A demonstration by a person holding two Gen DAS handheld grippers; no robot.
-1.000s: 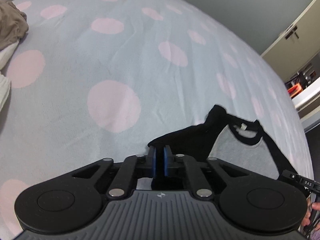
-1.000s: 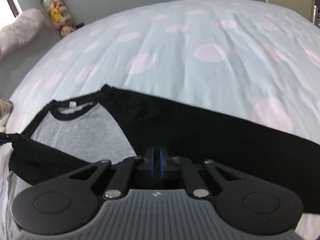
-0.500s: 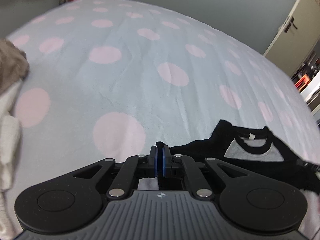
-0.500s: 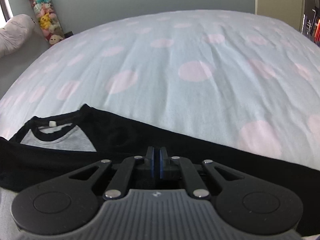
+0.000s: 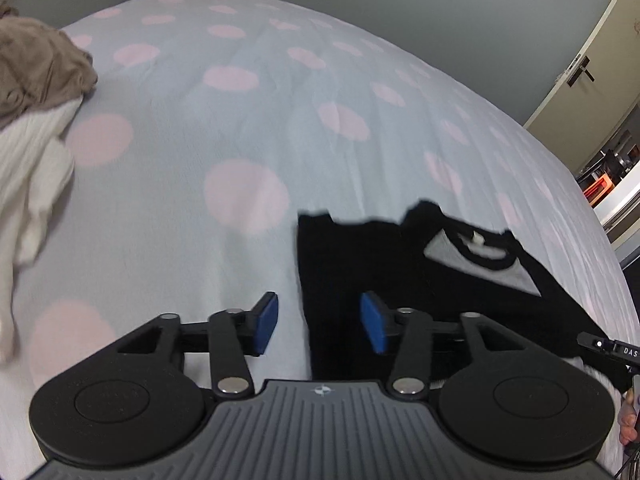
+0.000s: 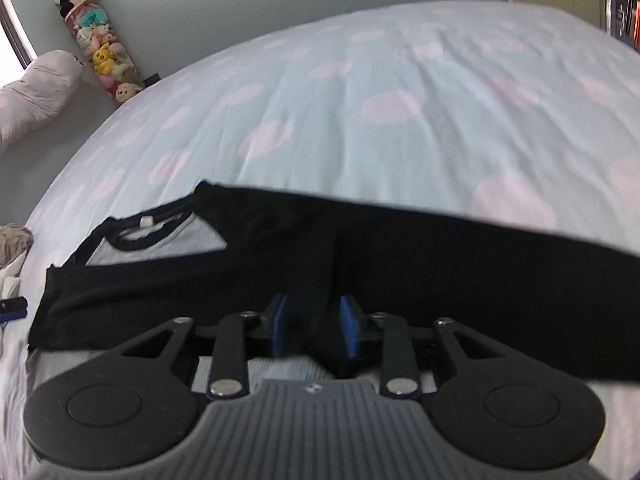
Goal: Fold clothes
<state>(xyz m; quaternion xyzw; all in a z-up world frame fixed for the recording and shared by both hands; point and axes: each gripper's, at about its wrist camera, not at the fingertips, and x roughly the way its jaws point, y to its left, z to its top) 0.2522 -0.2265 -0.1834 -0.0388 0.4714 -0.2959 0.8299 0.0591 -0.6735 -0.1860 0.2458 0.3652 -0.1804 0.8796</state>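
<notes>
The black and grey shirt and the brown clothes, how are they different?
The black and grey shirt lies spread flat near both grippers; the brown clothes sit crumpled in a heap at the bed's far left. The shirt has two colours, the heap one. Both rest on the spotted bedcover.

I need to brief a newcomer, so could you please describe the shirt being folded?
On the blue bedspread with pink dots, look nearest the camera. The raglan shirt lies there, unlike the brown and white clothes heaped apart: black sleeves, grey chest, black collar.
</notes>
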